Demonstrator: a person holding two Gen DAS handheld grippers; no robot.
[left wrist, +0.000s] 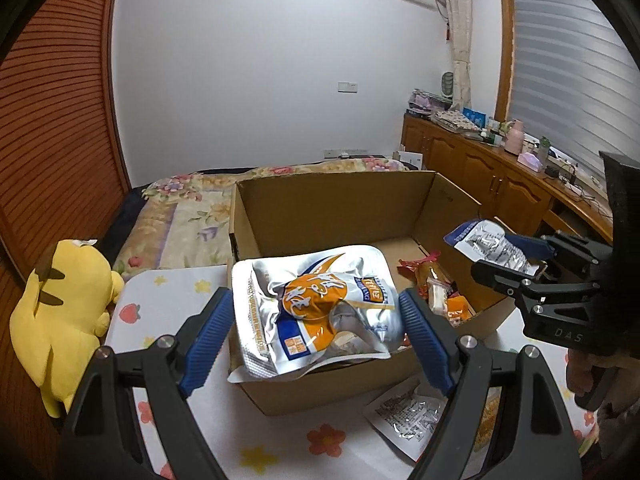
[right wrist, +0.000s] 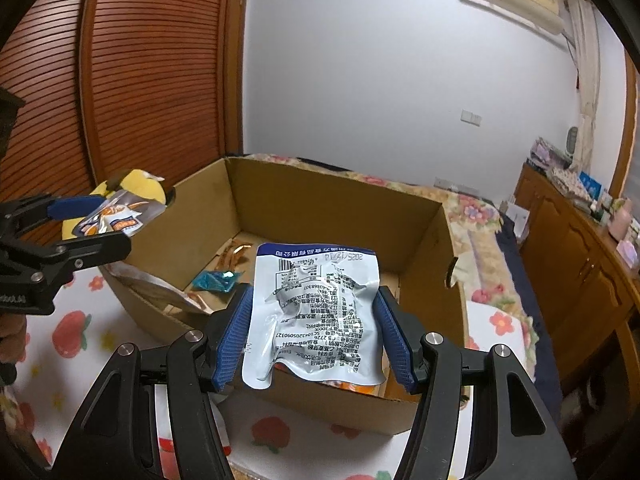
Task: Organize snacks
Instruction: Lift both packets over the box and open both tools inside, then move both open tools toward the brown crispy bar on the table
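Note:
My left gripper (left wrist: 316, 312) is shut on a silver and orange snack pouch (left wrist: 312, 304), held over the near edge of an open cardboard box (left wrist: 332, 208). My right gripper (right wrist: 316, 324) is shut on a white and blue snack pouch (right wrist: 316, 312), printed back up, over the same box's near rim (right wrist: 320, 396). Each gripper shows in the other view: the right one (left wrist: 520, 264) with its pouch (left wrist: 488, 248), the left one (right wrist: 92, 220) with its pouch (right wrist: 120, 216). Small wrapped snacks (left wrist: 436, 284) lie on the box floor, among them a blue packet (right wrist: 216, 280).
The box stands on a white cloth with fruit and flower prints (left wrist: 176, 284). Another silver snack packet (left wrist: 408, 416) lies on the cloth in front of the box. A yellow plush toy (left wrist: 60, 312) sits at the left. A bed (left wrist: 188, 216) lies behind, wooden cabinets (left wrist: 480, 176) to the right.

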